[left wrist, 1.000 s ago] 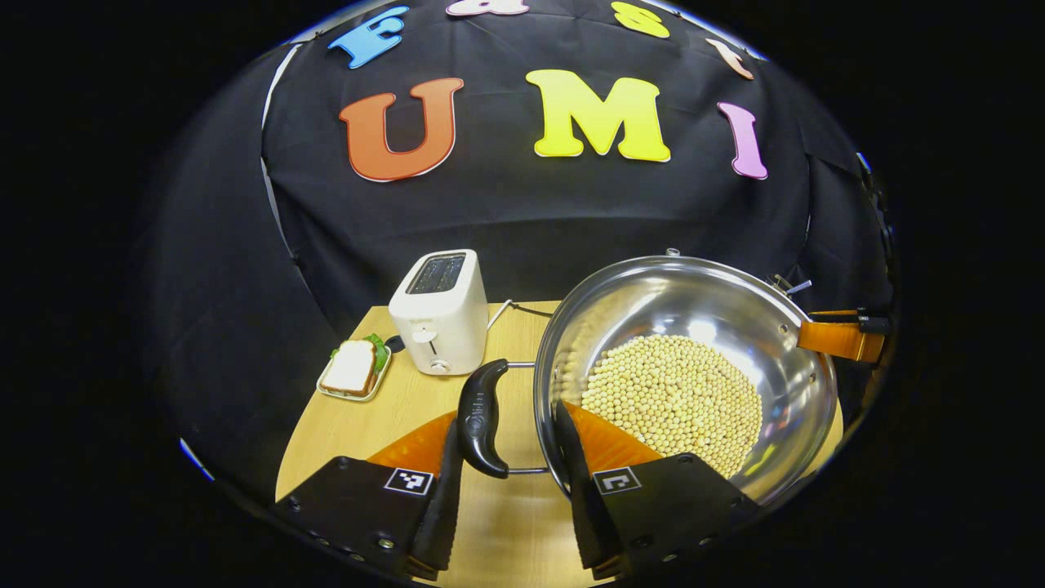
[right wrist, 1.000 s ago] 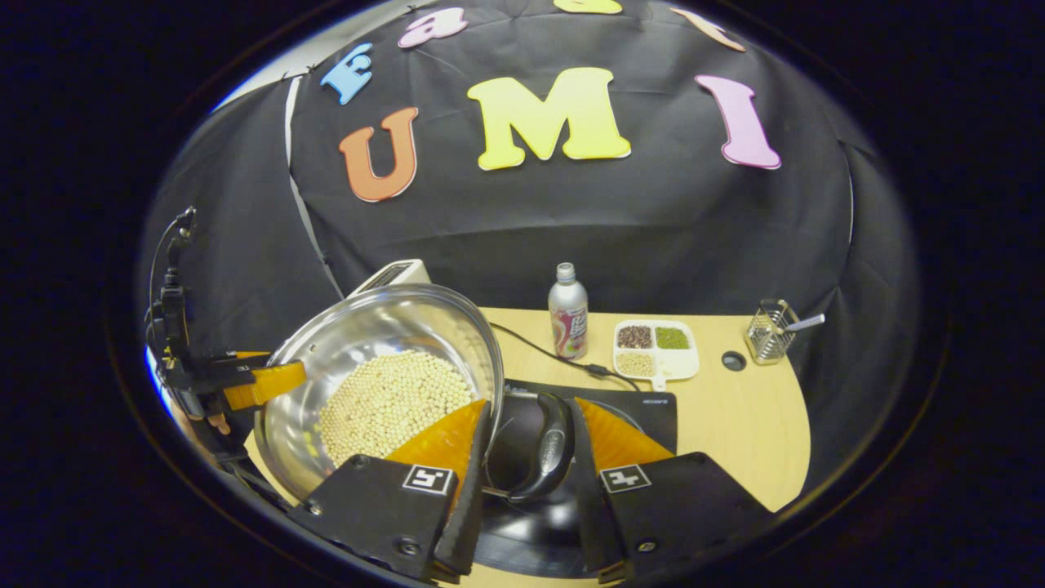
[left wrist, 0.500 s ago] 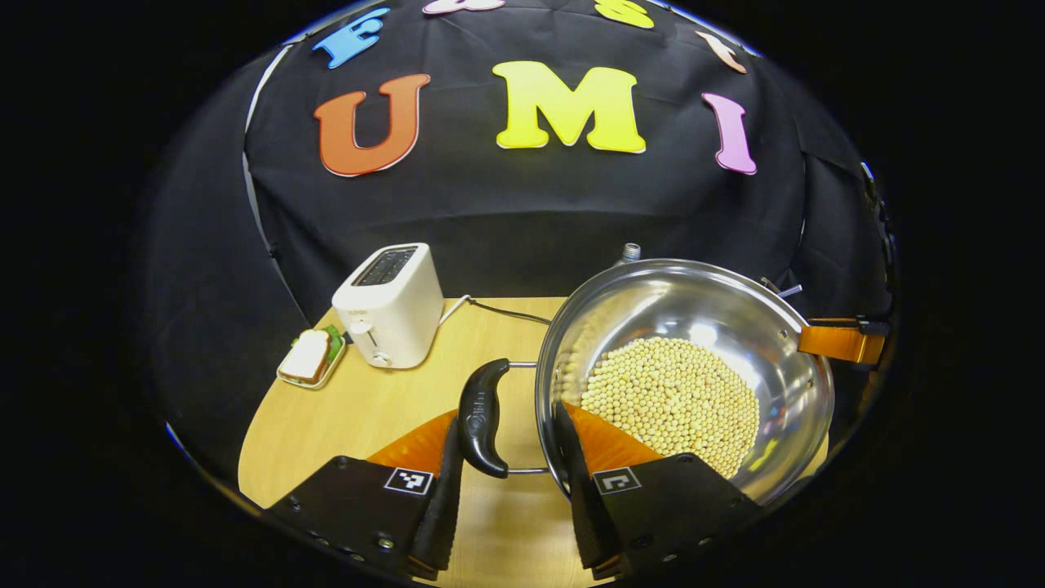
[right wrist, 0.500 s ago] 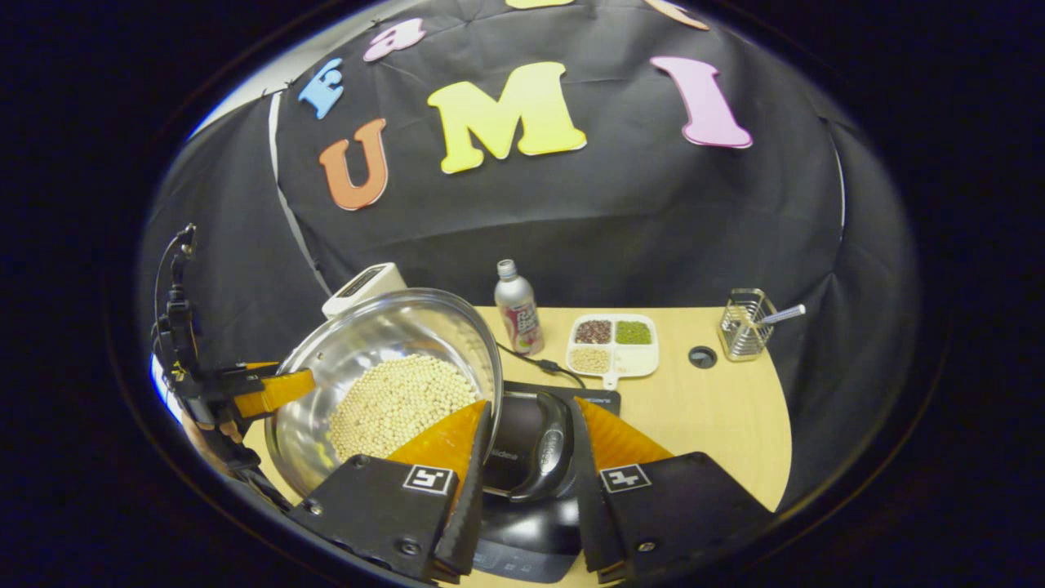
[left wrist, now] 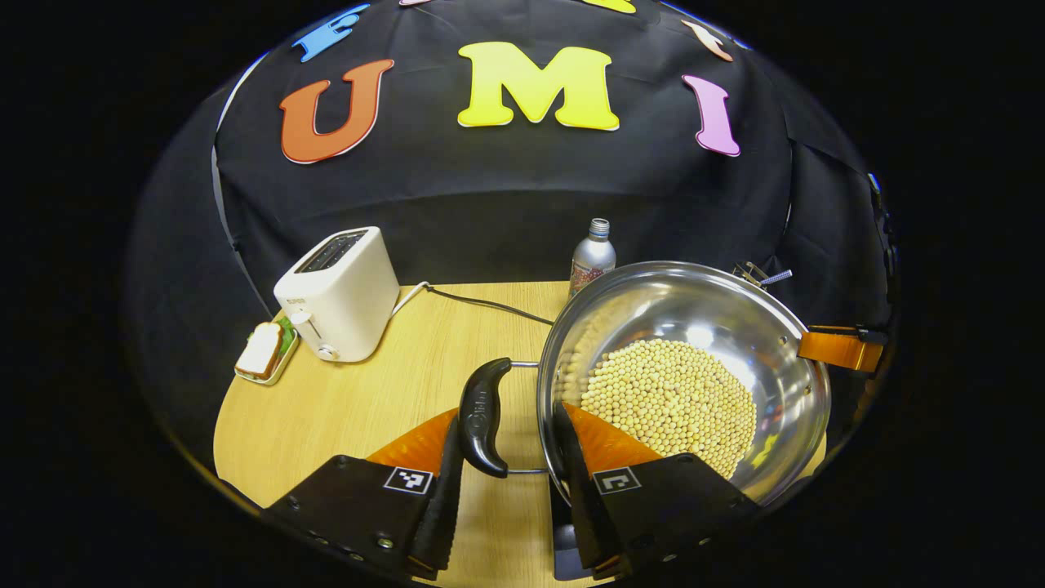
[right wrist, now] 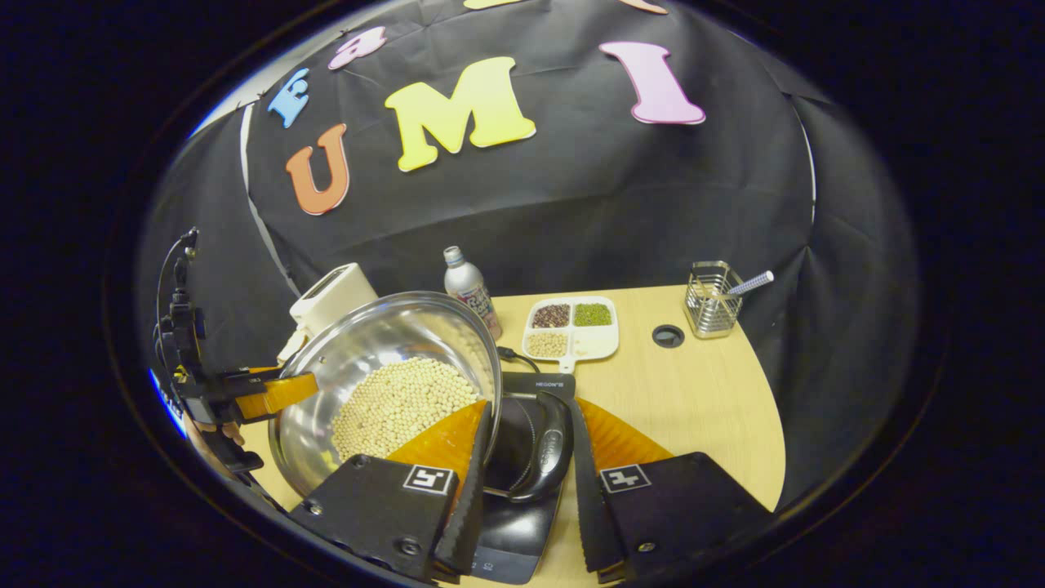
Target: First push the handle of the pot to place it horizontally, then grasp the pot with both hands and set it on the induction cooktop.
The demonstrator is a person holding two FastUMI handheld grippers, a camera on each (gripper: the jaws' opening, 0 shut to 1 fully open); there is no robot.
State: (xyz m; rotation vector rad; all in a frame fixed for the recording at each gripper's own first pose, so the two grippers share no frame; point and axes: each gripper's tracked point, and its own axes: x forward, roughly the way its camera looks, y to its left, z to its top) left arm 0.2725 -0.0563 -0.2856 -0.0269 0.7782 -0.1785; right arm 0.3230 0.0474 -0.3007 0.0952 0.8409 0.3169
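A steel pot (left wrist: pixel 718 327) holding pale soybeans (left wrist: pixel 669 400) hangs above the wooden table (left wrist: pixel 367 400). My left gripper (left wrist: pixel 508 416) is shut on its black left handle (left wrist: pixel 482 416), one finger outside the handle and the other inside the pot wall. In the right gripper view, my right gripper (right wrist: pixel 531 404) is shut the same way on the black right handle (right wrist: pixel 553 447) of the pot (right wrist: pixel 367 343). The black induction cooktop (right wrist: pixel 522 523) lies just beneath that handle. The left gripper (right wrist: pixel 261 392) and a hand show beyond the pot's far side.
A white toaster (left wrist: pixel 339 294) and a sandwich on a plate (left wrist: pixel 263 351) stand at the back left. A bottle (right wrist: pixel 465 286), a divided dish of beans (right wrist: pixel 571 327) and a wire holder (right wrist: pixel 712 290) sit behind the cooktop. A cable runs across the table.
Both grippers have carried the pot to the right. The toaster has slid left in the left gripper view, and the cooktop has come nearer under the right handle.
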